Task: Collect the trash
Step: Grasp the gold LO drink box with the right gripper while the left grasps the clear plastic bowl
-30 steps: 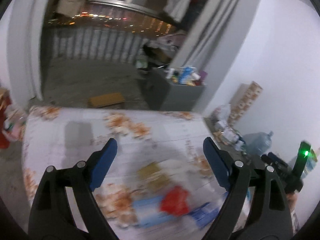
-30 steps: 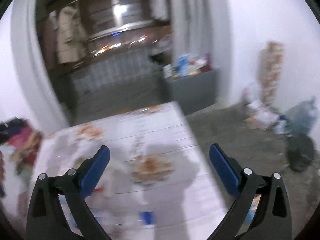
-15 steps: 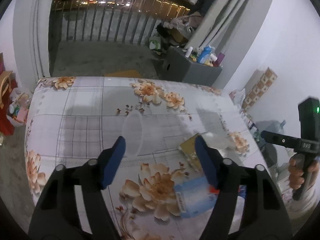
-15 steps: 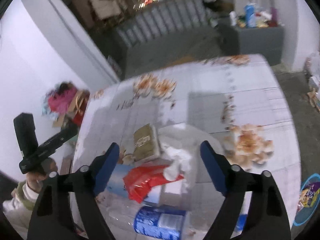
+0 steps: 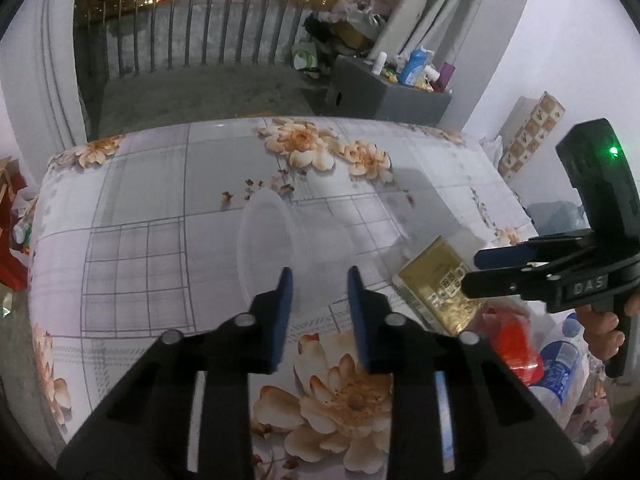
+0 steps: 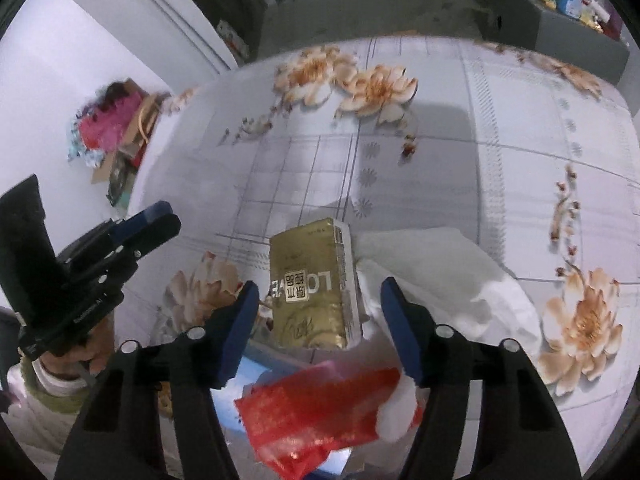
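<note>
the left gripper [image 5: 319, 280] is closing over a clear plastic cup [image 5: 276, 236] lying on its side, empty, on the flowered tablecloth [image 5: 160, 200]; its pads do not press it yet. the right gripper [image 6: 316, 300] is closing too, its jaws apart either side of a gold carton [image 6: 310, 284]. a red wrapper [image 6: 320, 408], white tissue [image 6: 440, 272] and a blue-labelled bottle [image 5: 560, 364] lie just beside.

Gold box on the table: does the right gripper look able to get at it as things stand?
Probably yes. The gold box lies uncovered between the closing fingers of the right gripper, with only the red wrapper nearer the camera.
</note>
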Demonstrator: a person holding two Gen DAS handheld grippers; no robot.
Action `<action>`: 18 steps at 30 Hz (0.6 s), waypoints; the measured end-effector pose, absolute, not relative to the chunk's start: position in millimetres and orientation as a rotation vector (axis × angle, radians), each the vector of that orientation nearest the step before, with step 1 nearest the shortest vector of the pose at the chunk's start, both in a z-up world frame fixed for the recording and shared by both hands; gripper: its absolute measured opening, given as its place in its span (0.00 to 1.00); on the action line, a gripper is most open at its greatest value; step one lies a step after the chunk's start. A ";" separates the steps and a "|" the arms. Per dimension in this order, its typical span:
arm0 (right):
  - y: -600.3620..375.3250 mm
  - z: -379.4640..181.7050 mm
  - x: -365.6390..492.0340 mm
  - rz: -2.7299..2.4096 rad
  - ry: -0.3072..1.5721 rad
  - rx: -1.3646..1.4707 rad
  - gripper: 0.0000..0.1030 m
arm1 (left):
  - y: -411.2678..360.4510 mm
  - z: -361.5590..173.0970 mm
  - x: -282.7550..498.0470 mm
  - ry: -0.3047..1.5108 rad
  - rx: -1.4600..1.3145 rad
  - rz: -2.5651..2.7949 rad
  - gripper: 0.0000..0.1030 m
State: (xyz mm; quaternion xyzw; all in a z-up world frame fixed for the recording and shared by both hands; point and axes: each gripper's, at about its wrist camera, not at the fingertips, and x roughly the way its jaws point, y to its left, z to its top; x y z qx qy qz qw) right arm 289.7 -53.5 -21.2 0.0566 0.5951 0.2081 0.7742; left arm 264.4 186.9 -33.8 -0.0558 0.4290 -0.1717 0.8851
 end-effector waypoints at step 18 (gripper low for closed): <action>-38.6 -36.9 295.4 0.450 1.308 0.084 0.36 | 188.3 -34.2 262.2 0.869 -0.121 -0.372 0.04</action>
